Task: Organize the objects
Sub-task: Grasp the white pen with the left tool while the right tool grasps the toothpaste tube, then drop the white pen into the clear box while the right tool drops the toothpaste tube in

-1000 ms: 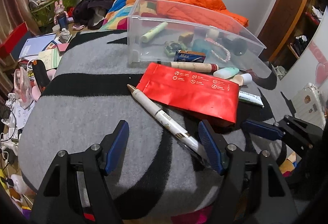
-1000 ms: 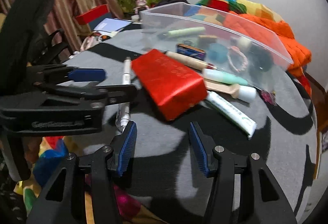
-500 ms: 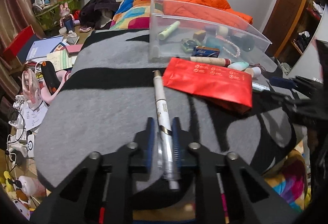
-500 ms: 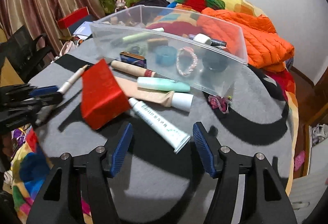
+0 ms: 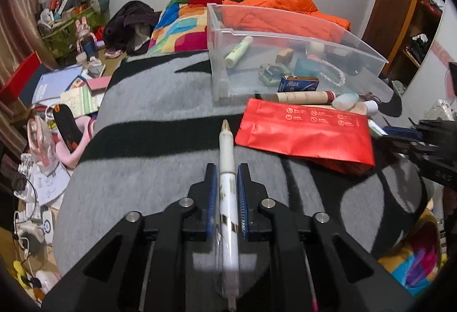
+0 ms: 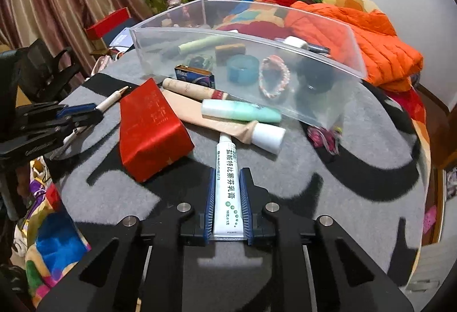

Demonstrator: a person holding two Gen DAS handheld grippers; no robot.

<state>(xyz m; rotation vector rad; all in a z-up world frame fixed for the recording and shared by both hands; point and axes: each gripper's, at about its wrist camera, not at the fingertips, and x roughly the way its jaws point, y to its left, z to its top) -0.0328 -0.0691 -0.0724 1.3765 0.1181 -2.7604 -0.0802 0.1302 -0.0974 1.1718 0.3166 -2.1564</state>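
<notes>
My left gripper point(image 5: 226, 169) is shut on a white pen point(image 5: 227, 157) with gold trim, its tip pointing toward the clear plastic bin point(image 5: 285, 35). My right gripper point(image 6: 227, 173) is shut on a white ointment tube point(image 6: 227, 169) with green print. The bin point(image 6: 285, 57) holds a green stick, a bracelet, a blue ring and other small items. A red pouch point(image 5: 305, 132) lies in front of the bin; it also shows in the right wrist view point(image 6: 151, 129). The left gripper with the pen point(image 6: 111, 99) shows at the left of the right wrist view.
A beige tube point(image 6: 200, 90), a mint tube point(image 6: 240, 111), a flesh-toned tube with white cap point(image 6: 265, 135) and a blue box point(image 6: 195, 76) lie along the bin's front. A pink hair tie point(image 6: 324, 137) lies right. The grey-black blanket point(image 5: 148, 169) covers the surface. Floor clutter sits left.
The left gripper closed on the pen a second ago and has lifted it slightly. The right gripper moved in and shut on the ointment tube, which lay free before.
</notes>
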